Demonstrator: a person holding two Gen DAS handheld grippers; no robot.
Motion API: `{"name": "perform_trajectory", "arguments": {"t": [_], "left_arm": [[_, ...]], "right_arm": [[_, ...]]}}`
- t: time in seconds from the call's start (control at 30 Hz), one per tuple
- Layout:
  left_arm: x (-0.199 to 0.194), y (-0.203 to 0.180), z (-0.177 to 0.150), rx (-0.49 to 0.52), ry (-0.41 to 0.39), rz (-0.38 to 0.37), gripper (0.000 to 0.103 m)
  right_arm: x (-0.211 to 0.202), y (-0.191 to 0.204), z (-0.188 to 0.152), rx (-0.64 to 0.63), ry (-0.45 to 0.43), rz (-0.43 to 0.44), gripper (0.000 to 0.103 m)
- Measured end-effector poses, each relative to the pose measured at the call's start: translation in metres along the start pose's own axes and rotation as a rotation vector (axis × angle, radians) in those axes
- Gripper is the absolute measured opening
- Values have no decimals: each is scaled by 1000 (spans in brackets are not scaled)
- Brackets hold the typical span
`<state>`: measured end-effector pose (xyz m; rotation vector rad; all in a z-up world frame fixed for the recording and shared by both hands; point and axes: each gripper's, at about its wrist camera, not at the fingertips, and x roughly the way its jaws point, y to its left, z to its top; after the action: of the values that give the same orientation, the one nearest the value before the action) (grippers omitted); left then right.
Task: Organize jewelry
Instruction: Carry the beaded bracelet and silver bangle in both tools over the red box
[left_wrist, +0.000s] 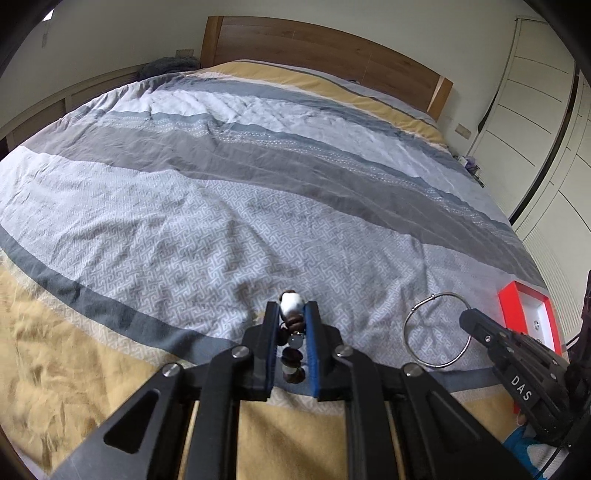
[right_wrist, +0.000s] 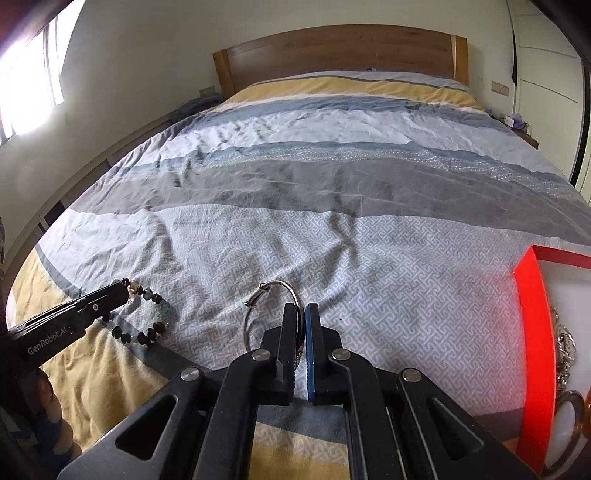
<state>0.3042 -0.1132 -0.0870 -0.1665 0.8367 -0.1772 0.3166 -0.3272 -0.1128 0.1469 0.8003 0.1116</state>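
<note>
Both hand-held grippers loaded over the bed (left_wrist: 229, 192).

My left hand-held gripper (left_wrist: 291, 308) is pinched on the bead bracelet (left_wrist: 291, 332), low over the quilt at 6 o'clock. My right hand-held gripper (right_wrist: 300, 312) is clamped nearly shut on the silver bangle (right_wrist: 258, 306), which stands upright. I see the red box (right_wrist: 535, 325) at 3 o'clock, holding other jewelry (right_wrist: 565, 350).

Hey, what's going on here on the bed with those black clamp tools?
A person is sorting jewelry on the striped bedspread, holding a tool in each hand. The left hand-held gripper is closed on a beaded bracelet. The right hand-held gripper is pinching a thin silver bangle. A red jewelry box, lined white, sits open at the right, already holding some pieces.
</note>
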Motion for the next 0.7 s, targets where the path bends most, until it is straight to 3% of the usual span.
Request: {"name": "perform_trajectory", "arguments": {"t": [0.4, 0.7], "left_arm": [[-39, -74, 6, 95, -34, -80, 13], [-45, -186, 3, 213, -12, -238, 13]], "right_arm": [[-75, -48, 0, 74, -75, -65, 4], [-135, -128, 5, 119, -135, -167, 4]]}}
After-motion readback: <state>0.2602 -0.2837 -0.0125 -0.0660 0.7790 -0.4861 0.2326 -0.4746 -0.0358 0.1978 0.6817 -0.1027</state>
